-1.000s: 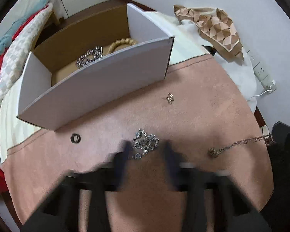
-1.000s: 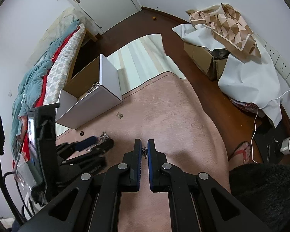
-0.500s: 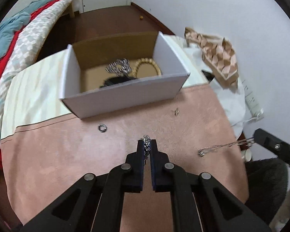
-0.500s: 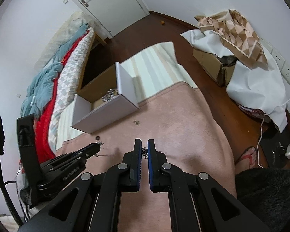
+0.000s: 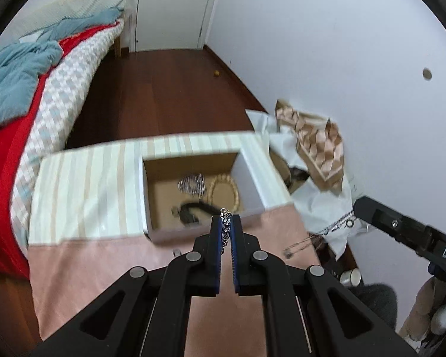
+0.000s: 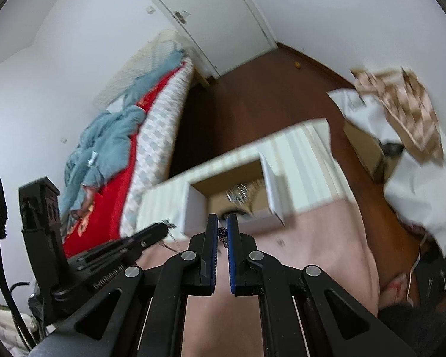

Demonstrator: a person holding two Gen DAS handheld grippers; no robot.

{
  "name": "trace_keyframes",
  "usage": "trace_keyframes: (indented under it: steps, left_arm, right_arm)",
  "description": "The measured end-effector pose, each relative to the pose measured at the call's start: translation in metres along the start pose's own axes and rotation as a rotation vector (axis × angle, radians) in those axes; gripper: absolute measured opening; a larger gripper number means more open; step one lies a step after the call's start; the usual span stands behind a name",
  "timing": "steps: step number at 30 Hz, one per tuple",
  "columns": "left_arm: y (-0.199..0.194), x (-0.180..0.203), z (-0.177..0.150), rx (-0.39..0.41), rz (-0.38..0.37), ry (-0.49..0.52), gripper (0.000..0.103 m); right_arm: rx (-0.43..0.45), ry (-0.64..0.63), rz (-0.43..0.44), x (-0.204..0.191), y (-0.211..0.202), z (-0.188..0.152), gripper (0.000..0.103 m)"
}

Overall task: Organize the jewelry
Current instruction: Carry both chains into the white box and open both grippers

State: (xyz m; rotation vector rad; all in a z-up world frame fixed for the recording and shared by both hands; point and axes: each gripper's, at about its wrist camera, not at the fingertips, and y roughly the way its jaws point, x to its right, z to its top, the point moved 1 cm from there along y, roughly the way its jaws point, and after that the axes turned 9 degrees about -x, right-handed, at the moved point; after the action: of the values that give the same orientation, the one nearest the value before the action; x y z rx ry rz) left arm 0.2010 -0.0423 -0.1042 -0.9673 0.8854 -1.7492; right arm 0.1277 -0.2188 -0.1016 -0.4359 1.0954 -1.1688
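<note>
Two grippers ours: left gripper (image 5: pixel 226 218) clenched on silver bracelet (image 5: pixel 225 223); right gripper (image 6: pixel 222 228) pinching thin chain (image 6: pixel 222 235); white box (image 5: pixel 205 232) beyond, on pink worktop (image 5: pixel 83 270).

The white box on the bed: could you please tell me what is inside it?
Inside the white box lie a silver chain piece, a beaded bracelet and a dark item. The near wall and left tool hide its front floor.

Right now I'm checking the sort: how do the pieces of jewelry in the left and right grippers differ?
The left gripper pinches a chunky silver link bracelet bunched between its pads; the right gripper pinches a fine rose-toned chain. The bracelet is compact, while the chain trails long below the right gripper. Both grippers are shut on their pieces, lifted off the pink cloth near the box.
</note>
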Motion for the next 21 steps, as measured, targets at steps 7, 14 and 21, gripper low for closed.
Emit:
trace_keyframes:
  steps: [7,14,21]
  left_arm:
    - [0.004,-0.023,0.051,0.017,0.008,-0.024,0.003]
    - [0.064,-0.058,0.073,-0.114,0.012,-0.072,0.003]
    - [0.098,-0.076,0.081,-0.205,0.053,-0.120,0.007]
  right_arm:
    - [-0.003,-0.092,-0.027,-0.032,0.024,0.063,0.006]
    - [-0.134,-0.099,-0.086,-0.024,0.098,0.092,0.006]
    - [-0.274,-0.079,-0.157,0.003,0.160,0.092,0.006]
